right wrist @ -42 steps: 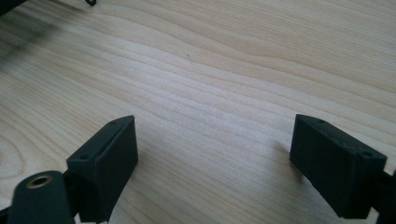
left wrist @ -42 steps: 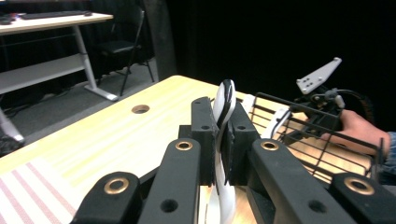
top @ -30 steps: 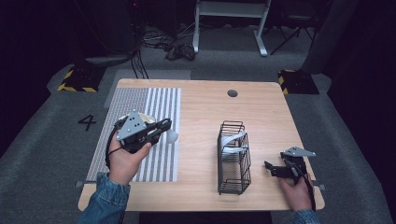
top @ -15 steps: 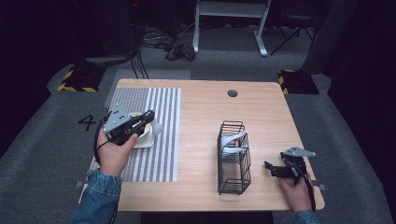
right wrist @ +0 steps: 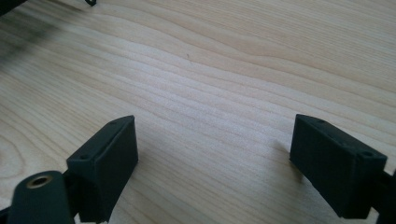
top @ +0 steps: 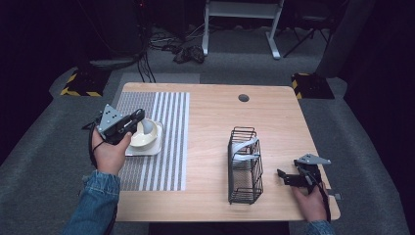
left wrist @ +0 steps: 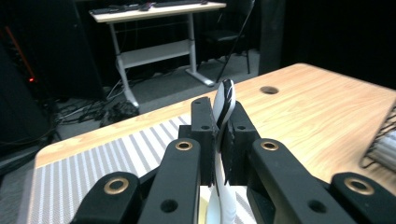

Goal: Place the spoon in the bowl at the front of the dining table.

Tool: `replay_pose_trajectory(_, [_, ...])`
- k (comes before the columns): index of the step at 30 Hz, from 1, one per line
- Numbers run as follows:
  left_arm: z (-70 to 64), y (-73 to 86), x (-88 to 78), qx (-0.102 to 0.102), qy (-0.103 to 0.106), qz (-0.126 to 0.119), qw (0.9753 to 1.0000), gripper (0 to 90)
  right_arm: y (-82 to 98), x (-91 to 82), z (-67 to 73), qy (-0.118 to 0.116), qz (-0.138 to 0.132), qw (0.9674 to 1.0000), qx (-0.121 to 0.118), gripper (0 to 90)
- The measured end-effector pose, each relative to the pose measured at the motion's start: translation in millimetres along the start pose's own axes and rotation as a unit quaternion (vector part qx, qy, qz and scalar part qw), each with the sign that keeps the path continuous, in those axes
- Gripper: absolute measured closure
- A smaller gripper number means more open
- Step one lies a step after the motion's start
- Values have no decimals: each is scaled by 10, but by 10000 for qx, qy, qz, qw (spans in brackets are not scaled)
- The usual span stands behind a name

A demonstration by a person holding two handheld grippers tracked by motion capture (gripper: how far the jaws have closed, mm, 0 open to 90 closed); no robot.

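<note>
2 grippers work this tabletop. The left gripper (top: 134, 120) has its jaws clamped on the rim of a white bowl (top: 146, 134), holding it over a white square plate (top: 151, 147) on the striped mat (top: 161, 142) near the left edge, probably to stack it there. The right gripper (top: 286, 177) rests idle near the front right corner, jaws spread wide over bare wood. Between them, a black wire rack (top: 244, 166) holds another pale dish. Dark room, grey carpet.

On the table (top: 210, 122), the mat (top: 166, 147) lies at my 10 o'clock, with a bowl (top: 145, 134) on a plate (top: 147, 148). The rack (top: 244, 166) stands at 1 o'clock, dishes (top: 243, 152) inside.
</note>
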State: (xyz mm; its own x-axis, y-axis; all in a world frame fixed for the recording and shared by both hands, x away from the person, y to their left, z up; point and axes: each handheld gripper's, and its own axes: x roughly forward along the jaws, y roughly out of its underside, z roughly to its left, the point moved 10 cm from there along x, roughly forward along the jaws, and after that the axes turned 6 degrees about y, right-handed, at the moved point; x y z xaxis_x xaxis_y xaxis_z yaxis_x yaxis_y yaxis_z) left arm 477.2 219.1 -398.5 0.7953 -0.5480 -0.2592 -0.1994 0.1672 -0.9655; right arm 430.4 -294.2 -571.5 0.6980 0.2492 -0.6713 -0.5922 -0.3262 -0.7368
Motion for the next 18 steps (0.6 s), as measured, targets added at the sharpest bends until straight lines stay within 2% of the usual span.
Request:
replay_pose_trajectory(3, [112, 76, 44, 68, -142, 148, 9998, 848, 0, 0, 0, -1, 0, 10000, 0, 150])
replay_pose_trajectory(8, [277, 195, 82, -48, -301, 231, 9993, 848, 0, 0, 0, -1, 0, 10000, 1, 150])
replay_pose_trajectory(18, [461, 435, 131, -99, -535, 426, 9976, 848, 0, 0, 0, 0, 1, 10000, 1, 150])
